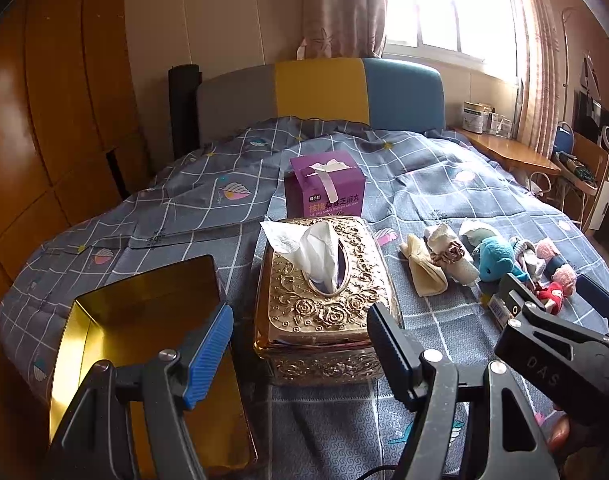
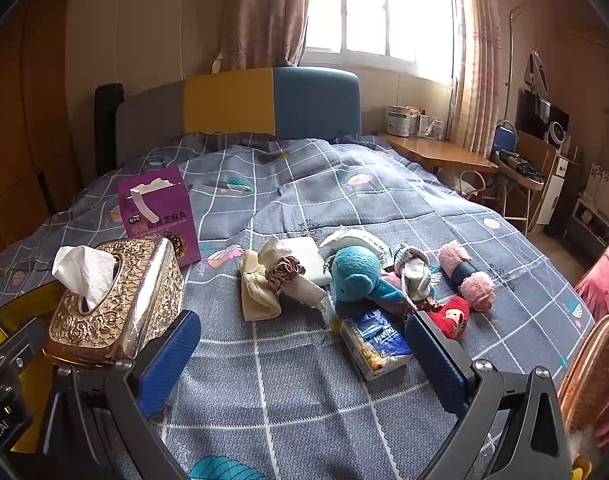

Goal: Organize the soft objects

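Soft pile sits on the bed quilt (image 2: 304,392), right of the gold tissue box (image 2: 116,300), all clustered mid-bed. Teal plush (image 2: 354,274) upright-ish, head toward camera, body trailing right. Pink rolled towel (image 2: 466,276) with dark band, long axis running far-left to near-right. Cream cloth (image 2: 258,290) lies near-far; beige roll with a brown scrunchie (image 2: 288,274) angled far-left to near-right. Red doll (image 2: 450,316) just right of the blue tissue pack (image 2: 374,344), whose long axis runs near-far. Containers: gold tissue box has one white tissue sticking up from the slot; gold tin (image 1: 144,352) at near left, open, nothing visible inside; purple carton (image 2: 158,210) behind the tissue box, top torn, contents not visible. Left gripper (image 1: 300,354) jaws apart, holding nothing, framing the tissue box. Right gripper (image 2: 304,356) jaws wide apart, empty, near side of the pile.
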Tool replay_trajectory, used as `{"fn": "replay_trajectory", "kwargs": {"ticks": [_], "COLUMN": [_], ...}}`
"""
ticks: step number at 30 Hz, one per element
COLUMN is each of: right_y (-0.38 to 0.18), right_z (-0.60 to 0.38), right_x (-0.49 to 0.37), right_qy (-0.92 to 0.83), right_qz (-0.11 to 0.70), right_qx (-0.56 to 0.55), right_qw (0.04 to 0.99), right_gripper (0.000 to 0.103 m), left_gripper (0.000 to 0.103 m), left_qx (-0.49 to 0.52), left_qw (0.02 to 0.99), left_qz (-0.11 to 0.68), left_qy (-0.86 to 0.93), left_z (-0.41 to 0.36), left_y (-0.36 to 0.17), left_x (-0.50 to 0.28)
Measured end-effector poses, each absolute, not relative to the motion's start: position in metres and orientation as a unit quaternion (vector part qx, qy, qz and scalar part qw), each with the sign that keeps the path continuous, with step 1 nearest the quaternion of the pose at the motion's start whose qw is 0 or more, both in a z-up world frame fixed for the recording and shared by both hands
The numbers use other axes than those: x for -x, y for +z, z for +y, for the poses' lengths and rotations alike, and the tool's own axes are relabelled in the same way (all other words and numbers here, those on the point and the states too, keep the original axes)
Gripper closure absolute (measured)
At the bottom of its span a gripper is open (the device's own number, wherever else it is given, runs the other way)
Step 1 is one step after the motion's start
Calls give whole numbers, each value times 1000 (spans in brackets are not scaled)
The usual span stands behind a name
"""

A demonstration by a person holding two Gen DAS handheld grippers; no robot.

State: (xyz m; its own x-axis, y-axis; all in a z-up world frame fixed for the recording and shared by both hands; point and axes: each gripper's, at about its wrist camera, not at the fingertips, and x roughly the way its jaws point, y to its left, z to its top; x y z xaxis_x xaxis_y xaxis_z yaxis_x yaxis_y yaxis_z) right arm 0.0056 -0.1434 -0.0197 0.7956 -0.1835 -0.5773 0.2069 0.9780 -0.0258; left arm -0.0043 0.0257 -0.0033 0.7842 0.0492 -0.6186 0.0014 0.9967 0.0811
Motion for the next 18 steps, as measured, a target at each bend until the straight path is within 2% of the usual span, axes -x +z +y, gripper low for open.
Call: {"fn": "replay_trajectory", "kwargs": {"ticks": [18], "right_y": [-20], "right_z": [-149], "right_x": [-5], "right_qy": [-106], "right_qz": [302], "right_qx": [-22], "right_qw": [947], "right_gripper": [0], "left_gripper": [32], "left_qx": [-42], "left_qw": [945], "left_qz": [326], "left_qy": [12], "left_z": [26], "left_y": [1], "left_x": [7]}}
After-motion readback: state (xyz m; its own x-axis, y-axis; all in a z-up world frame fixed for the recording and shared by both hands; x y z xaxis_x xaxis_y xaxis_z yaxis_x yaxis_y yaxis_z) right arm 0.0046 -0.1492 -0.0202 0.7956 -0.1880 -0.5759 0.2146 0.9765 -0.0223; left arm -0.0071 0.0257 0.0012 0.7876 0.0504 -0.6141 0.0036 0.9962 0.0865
